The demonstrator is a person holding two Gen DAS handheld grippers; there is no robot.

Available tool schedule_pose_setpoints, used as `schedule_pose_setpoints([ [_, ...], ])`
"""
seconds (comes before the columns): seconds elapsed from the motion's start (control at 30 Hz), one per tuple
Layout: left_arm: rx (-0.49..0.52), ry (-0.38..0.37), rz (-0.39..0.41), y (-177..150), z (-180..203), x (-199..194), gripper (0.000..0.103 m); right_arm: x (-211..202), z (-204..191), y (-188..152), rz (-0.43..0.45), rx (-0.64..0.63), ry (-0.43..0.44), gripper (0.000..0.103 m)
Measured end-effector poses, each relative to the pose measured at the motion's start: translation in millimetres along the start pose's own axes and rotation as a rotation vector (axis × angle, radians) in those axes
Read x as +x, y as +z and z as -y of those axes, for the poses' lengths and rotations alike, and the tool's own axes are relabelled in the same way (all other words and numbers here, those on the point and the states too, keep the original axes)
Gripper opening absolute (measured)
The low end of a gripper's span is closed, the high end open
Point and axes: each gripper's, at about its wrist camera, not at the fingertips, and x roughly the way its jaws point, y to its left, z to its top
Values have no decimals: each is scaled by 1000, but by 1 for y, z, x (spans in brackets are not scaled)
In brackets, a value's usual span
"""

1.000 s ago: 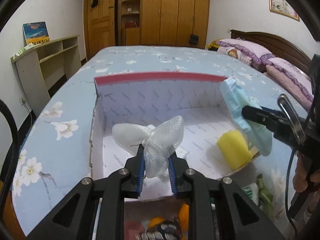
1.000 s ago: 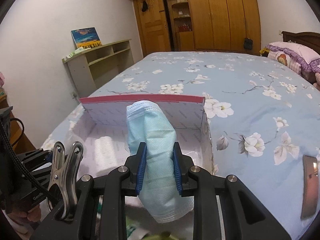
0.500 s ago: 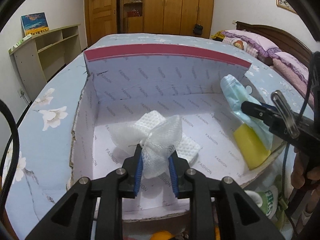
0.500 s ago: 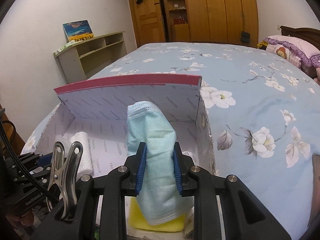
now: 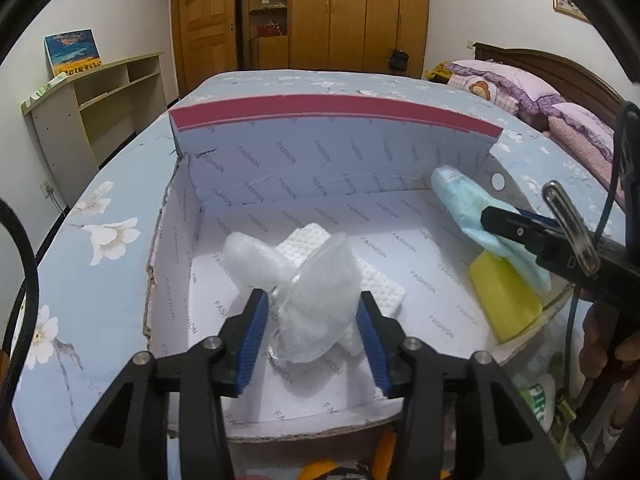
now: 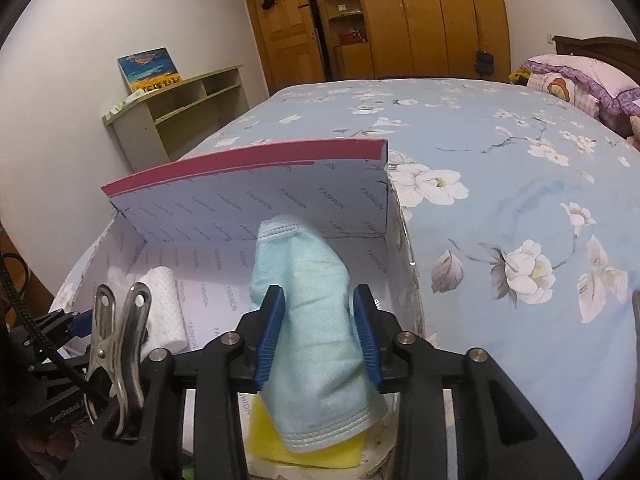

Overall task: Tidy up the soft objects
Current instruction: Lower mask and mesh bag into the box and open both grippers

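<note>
An open white cardboard box (image 5: 336,108) with a red rim lies on the bed. Inside it are a white woven cloth (image 5: 380,280) and a yellow sponge (image 5: 500,296). My left gripper (image 5: 312,300) hangs over the box's near side. Its jaws are opening, and a white foam net (image 5: 320,276) sits loosely between them, above the cloth. My right gripper (image 6: 318,300) is over the right end of the box (image 6: 240,160), above the sponge (image 6: 312,452). Its jaws are opening too, with a light blue face mask (image 6: 304,280) still standing between the pads.
The box rests on a blue floral bedsheet (image 6: 500,200). Pillows (image 5: 500,80) lie at the far right, and a shelf unit (image 5: 100,96) stands at the left wall. A green-labelled bottle (image 5: 536,396) and other items lie just in front of the box.
Both grippers have sunk toward the box and their jaws have spread. The foam net and the mask have loosened between the pads.
</note>
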Motion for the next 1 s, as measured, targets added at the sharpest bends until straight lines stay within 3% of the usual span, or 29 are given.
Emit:
schedule_pose_setpoints([
  [0.1, 5, -5, 9, 2, 0, -6, 52, -4, -2, 1, 10, -3, -2, 46],
  [0.53, 6, -7, 44, 5, 0, -42, 53, -35, -12, 1, 45, -37, 6, 46],
  [1.0, -35, -3, 53, -12, -11, -80, 53, -76, -22, -17, 42, -38, 26, 46],
])
